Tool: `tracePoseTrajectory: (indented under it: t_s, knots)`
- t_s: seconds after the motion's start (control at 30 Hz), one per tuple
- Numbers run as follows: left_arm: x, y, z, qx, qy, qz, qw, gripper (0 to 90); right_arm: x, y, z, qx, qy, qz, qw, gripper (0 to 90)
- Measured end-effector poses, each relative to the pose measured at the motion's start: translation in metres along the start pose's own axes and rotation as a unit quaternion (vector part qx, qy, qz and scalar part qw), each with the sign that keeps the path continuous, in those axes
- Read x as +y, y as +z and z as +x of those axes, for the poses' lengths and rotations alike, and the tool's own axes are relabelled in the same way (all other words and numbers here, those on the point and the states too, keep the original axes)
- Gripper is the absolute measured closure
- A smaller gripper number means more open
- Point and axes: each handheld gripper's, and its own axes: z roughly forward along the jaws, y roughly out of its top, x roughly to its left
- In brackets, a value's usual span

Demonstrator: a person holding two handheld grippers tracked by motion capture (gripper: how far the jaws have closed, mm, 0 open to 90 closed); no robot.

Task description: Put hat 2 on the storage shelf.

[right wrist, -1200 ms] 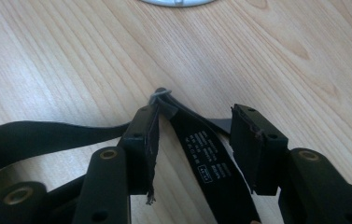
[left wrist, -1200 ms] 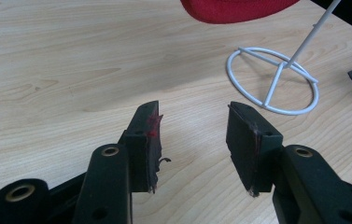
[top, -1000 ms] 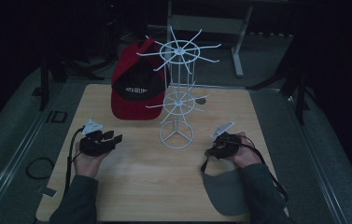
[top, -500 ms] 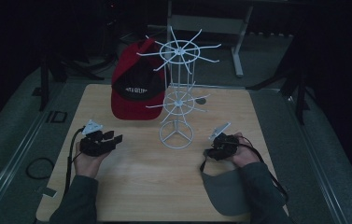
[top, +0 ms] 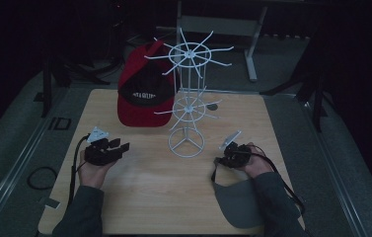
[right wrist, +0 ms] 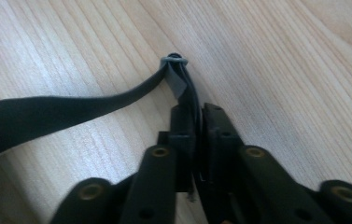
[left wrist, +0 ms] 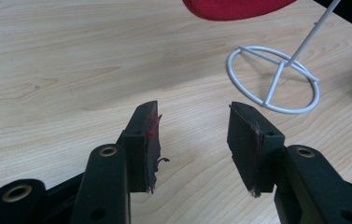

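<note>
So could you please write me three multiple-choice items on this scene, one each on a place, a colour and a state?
1. Where does the red cap lie?
A. at the table's far side, left of the rack
B. on the near right corner
C. on top of the rack

2. What colour is the wire rack?
A. black
B. white
C. red

3. How do the grippers stand?
A. both open
B. left shut, right open
C. left open, right shut on a strap

Answers:
1 A, the high view shows it at the far edge beside the rack.
2 B, its base ring and spokes are white.
3 C, the left gripper has its jaws apart over the bare table, and the right gripper pinches the strap of the grey cap.
</note>
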Motion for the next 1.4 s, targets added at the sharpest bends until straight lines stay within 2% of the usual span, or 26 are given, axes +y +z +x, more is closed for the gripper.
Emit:
tracePoseTrajectory:
  t_s: [0.27,0.6,0.77,0.8,0.83,1.0,1.1,1.13,1.17,1.4]
  knots:
    - [-0.003,0.002,0.000,0.003,-0.003,0.002,1.0000,54.1,-0.001,-0.005,0.002,-0.006,0.013,-0.021,0.9997,88.0]
    - [-0.004,0.003,0.001,0.007,-0.004,0.001,1.0000,52.8,-0.001,-0.022,0.002,-0.023,0.030,-0.071,0.9968,88.1]
    - [-0.008,0.006,-0.001,0.020,0.001,0.003,0.9998,51.6,-0.002,-0.035,-0.002,-0.030,0.046,-0.104,0.9931,88.2]
    - [-0.008,0.006,-0.001,0.020,0.001,0.003,0.9998,51.7,-0.002,-0.035,-0.002,-0.030,0.046,-0.104,0.9931,88.2]
    - [-0.013,0.007,-0.003,0.014,0.001,-0.007,0.9999,51.7,-0.002,-0.039,-0.003,-0.032,0.051,-0.115,0.9916,88.2]
    - [-0.017,0.009,-0.005,0.022,0.011,0.002,0.9997,51.4,-0.001,-0.048,-0.004,-0.040,0.052,-0.132,0.9891,88.2]
    - [-0.019,0.012,-0.006,0.029,0.018,0.005,0.9994,50.9,0.001,-0.058,-0.004,-0.049,0.055,-0.149,0.9861,88.2]
    - [-0.019,0.012,-0.006,0.029,0.018,0.005,0.9994,50.8,0.001,-0.058,-0.004,-0.049,0.055,-0.149,0.9861,88.2]
    - [-0.021,0.013,-0.006,0.030,0.018,0.007,0.9994,50.6,0.002,-0.062,-0.004,-0.054,0.057,-0.158,0.9844,88.2]
    - [-0.028,0.014,-0.006,0.036,0.016,0.004,0.9992,50.3,0.005,-0.078,-0.003,-0.064,0.056,-0.180,0.9799,88.2]
